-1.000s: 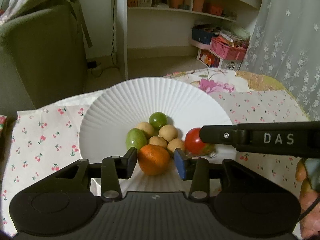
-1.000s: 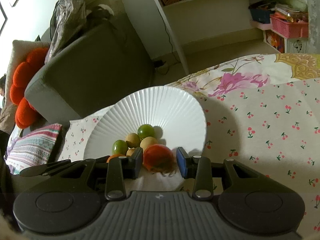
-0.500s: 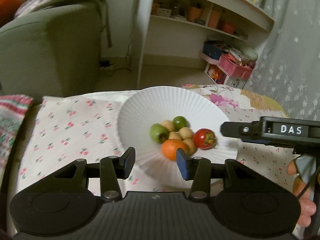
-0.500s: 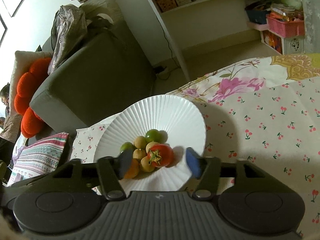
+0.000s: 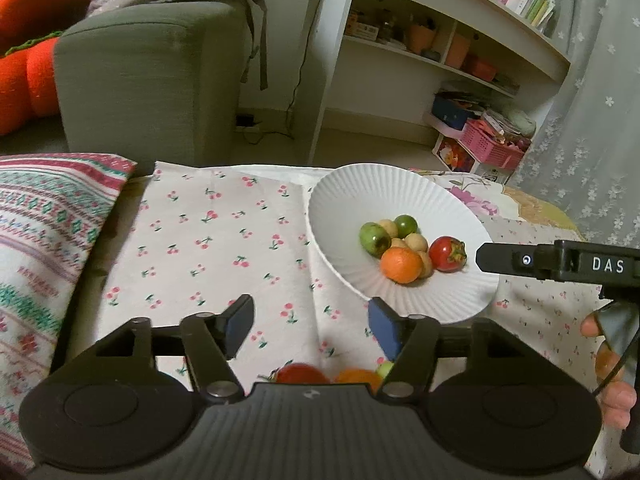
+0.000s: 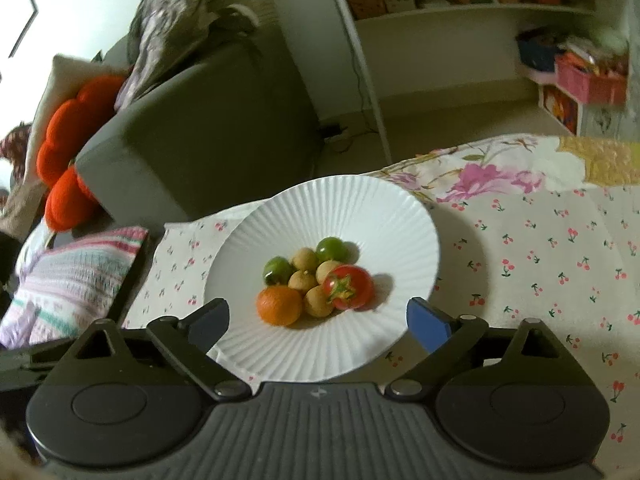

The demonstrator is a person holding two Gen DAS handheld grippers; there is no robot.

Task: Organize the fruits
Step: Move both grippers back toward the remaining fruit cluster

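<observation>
Cherry-print cloth [image 5: 224,248], grey sofa [image 5: 152,80] behind. We log white plate [image 6: 360,216], tomato [image 6: 347,286], orange [image 6: 279,305]; left gripper [image 5: 310,326], right gripper [image 6: 318,318] now withdrawn, jaws opening, empty.

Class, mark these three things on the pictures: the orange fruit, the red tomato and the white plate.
orange fruit [image 6: 279,305], right wrist view, middle of its peel.
red tomato [image 6: 352,286], right wrist view, red skin beside the green stalk.
white plate [image 5: 384,188], left wrist view, bare ribbed far wall.
</observation>
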